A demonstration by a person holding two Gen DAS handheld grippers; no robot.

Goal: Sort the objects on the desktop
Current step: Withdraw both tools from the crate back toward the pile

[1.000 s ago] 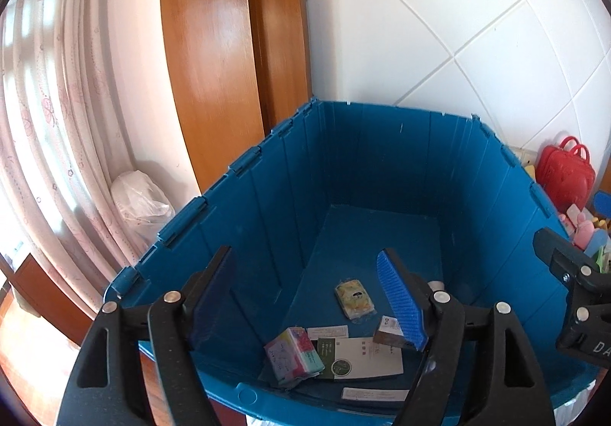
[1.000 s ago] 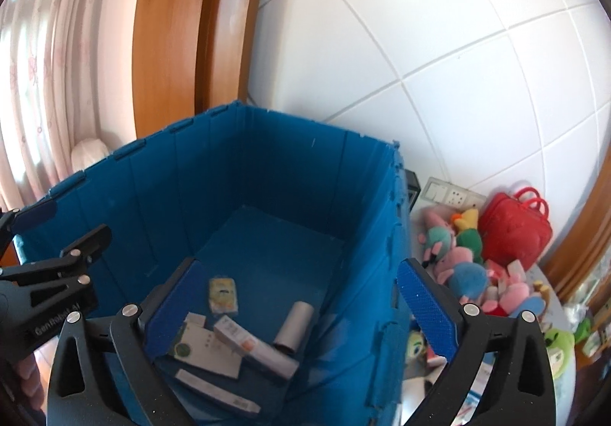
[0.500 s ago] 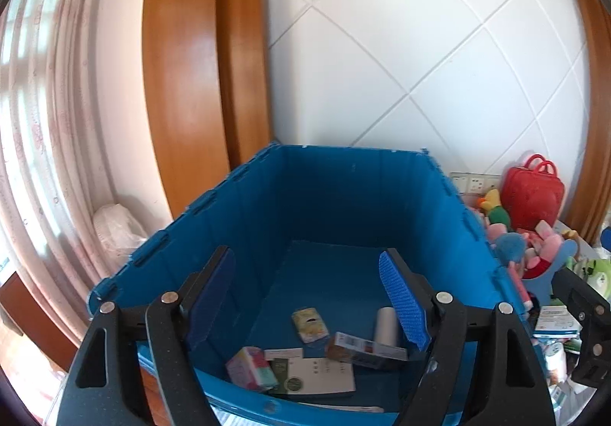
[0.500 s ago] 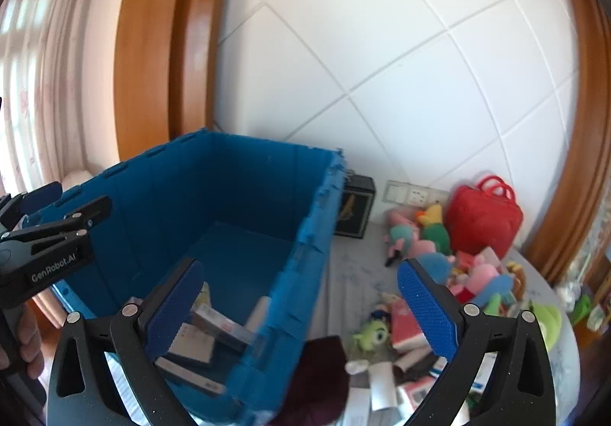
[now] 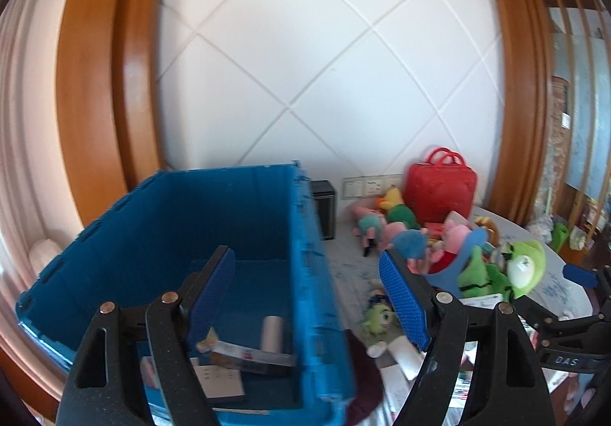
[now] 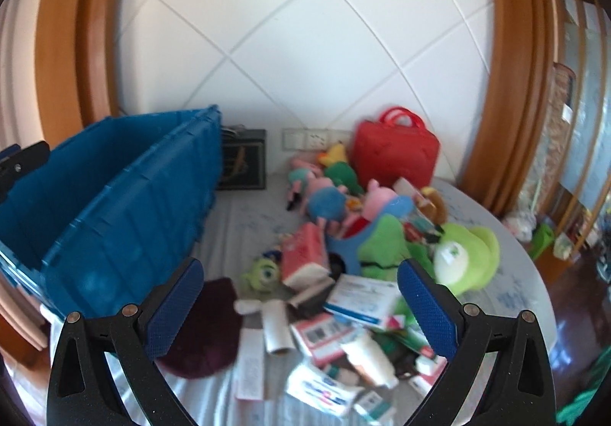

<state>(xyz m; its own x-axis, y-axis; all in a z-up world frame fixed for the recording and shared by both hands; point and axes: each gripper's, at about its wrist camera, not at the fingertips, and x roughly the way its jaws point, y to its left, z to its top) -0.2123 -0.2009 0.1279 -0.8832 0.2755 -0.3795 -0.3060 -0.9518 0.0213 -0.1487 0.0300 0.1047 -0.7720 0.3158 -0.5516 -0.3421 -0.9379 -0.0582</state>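
Blue crate [image 5: 305,235] beside toy clutter — left gripper [image 5: 313,296] and right gripper [image 6: 301,307] both spread, empty.

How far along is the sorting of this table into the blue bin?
Early stage. Done: a few items already lie in the blue bin, including a white roll and a flat box. In hand: nothing; the left gripper and right gripper are both open and empty. Left: the pile on the table, such as the plush toys, medicine boxes and red bag.
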